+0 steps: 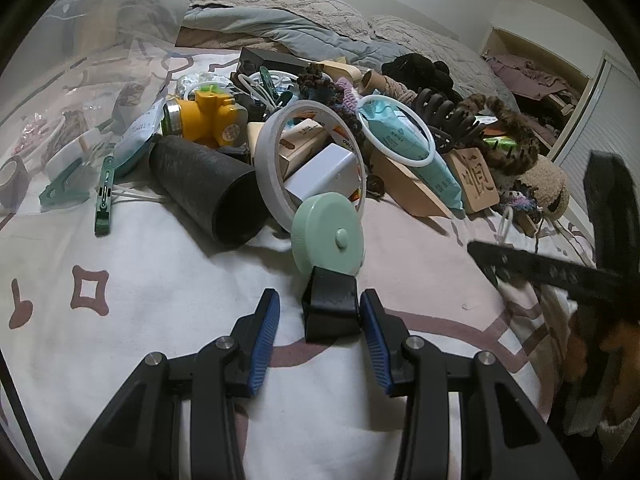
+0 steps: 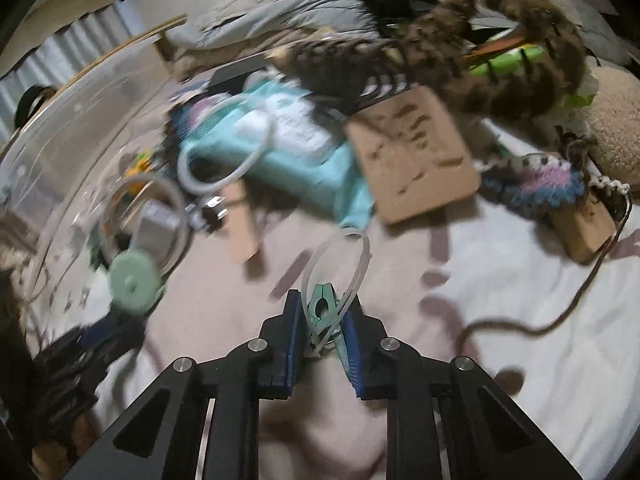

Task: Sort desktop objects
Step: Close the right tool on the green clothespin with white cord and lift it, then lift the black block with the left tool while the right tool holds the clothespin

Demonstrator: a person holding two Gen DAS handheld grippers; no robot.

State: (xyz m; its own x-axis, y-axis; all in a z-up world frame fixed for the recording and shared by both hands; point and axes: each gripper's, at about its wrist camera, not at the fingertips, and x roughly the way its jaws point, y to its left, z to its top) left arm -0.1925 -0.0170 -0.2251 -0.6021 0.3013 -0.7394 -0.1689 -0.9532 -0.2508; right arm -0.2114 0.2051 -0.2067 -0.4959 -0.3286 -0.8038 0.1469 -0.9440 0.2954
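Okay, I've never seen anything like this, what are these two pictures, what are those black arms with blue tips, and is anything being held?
Those are two hand-held grippers, each carrying a wide-angle camera looking along its fingers. One picture is from the left gripper, one from the right gripper. Both look at a patterned cloth covered in clutter: a tape roll, a black tube, a wooden block. The left has a black piece under a green disc between its fingers. The right is shut on a green clip with a white cable tie.
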